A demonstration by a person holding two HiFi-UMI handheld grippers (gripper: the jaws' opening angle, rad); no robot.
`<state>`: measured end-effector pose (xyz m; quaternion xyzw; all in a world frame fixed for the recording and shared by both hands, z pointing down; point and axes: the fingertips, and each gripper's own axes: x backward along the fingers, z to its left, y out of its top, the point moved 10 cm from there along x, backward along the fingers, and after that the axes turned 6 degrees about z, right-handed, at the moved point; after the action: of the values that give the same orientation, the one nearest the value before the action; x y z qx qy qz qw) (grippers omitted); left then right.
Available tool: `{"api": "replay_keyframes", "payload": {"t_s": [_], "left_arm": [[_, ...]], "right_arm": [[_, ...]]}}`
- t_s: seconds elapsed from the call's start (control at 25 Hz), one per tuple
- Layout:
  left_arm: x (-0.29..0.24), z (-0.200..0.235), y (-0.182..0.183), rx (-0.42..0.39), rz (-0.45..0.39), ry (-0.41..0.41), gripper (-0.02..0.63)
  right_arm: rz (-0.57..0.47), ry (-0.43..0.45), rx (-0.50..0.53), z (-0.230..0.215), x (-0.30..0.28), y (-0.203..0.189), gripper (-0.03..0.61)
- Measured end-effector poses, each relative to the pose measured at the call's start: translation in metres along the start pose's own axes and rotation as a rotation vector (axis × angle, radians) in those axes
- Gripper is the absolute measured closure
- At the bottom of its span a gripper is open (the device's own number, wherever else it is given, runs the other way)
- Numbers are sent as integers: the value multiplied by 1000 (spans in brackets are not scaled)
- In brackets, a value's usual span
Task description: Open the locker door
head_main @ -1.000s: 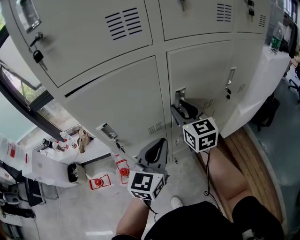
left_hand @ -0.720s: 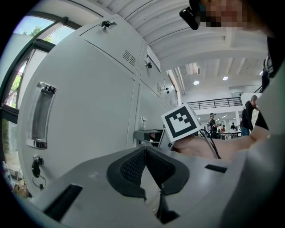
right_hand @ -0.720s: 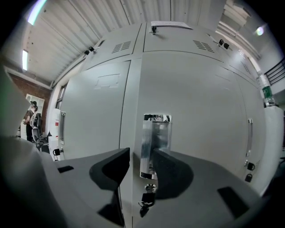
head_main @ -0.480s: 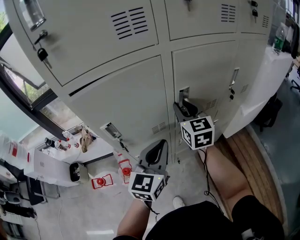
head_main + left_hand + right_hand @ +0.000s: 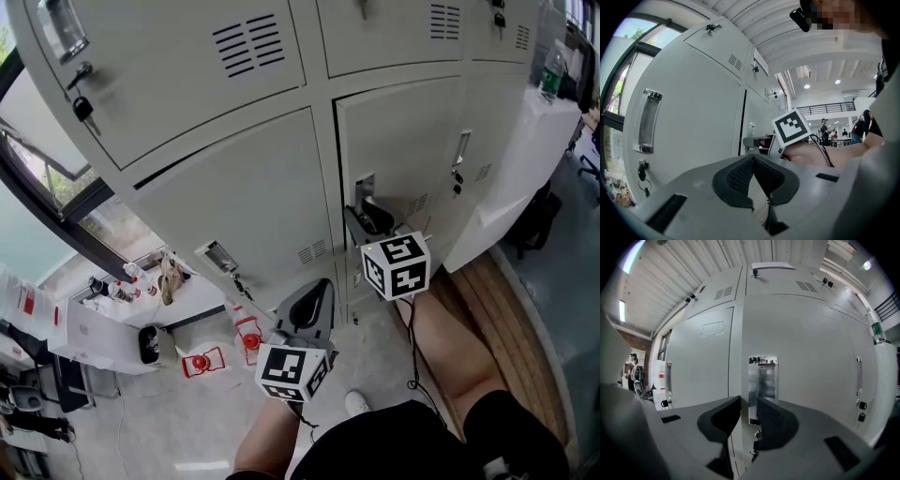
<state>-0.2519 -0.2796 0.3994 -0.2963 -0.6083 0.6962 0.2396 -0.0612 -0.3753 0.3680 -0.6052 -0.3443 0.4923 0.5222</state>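
Two fingers, right gripper (image 5: 748,400): set slightly apart. The left edge of the chrome handle (image 5: 763,383) shows in the gap. Contact with it cannot be determined.
Fingers, left gripper (image 5: 753,158): pressed together at the tips, holding nothing.
Right gripper, head view (image 5: 362,218): tips at the handle (image 5: 364,191), with its marker cube (image 5: 398,265) behind.
Left gripper, head view (image 5: 317,295): lower and to the left, clear of the lockers and near the right gripper.
Locker door (image 5: 811,357): lower tier, middle column (image 5: 403,141), straight ahead of the right gripper. It looks flush with the neighbouring door (image 5: 701,362).
Handle: vertical chrome strip at the door's left edge, with a lock just below it.
Lockers: pale grey steel in two tiers, with louvre vents. A key (image 5: 82,108) hangs from an upper door.
Floor (image 5: 187,422): pale and speckled, with red items (image 5: 200,364) lying near the locker base. A wooden strip (image 5: 487,300) runs along the right.
Room: a dark-framed window (image 5: 56,178) on the left and a white ribbed ceiling (image 5: 693,273) above.
Labels: a paper slip (image 5: 768,265) sits on the locker top and a bottle (image 5: 877,331) carries a green label. The print on both is too small to read.
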Motion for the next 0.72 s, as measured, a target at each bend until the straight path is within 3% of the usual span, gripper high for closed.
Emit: {"api": "replay_keyframes", "payload": {"t_s": [0.72], "left_arm": [[-12,-66,3,-12,4,-47,597]], "right_arm": [[0,89,19,-18,85,-21,407]]}}
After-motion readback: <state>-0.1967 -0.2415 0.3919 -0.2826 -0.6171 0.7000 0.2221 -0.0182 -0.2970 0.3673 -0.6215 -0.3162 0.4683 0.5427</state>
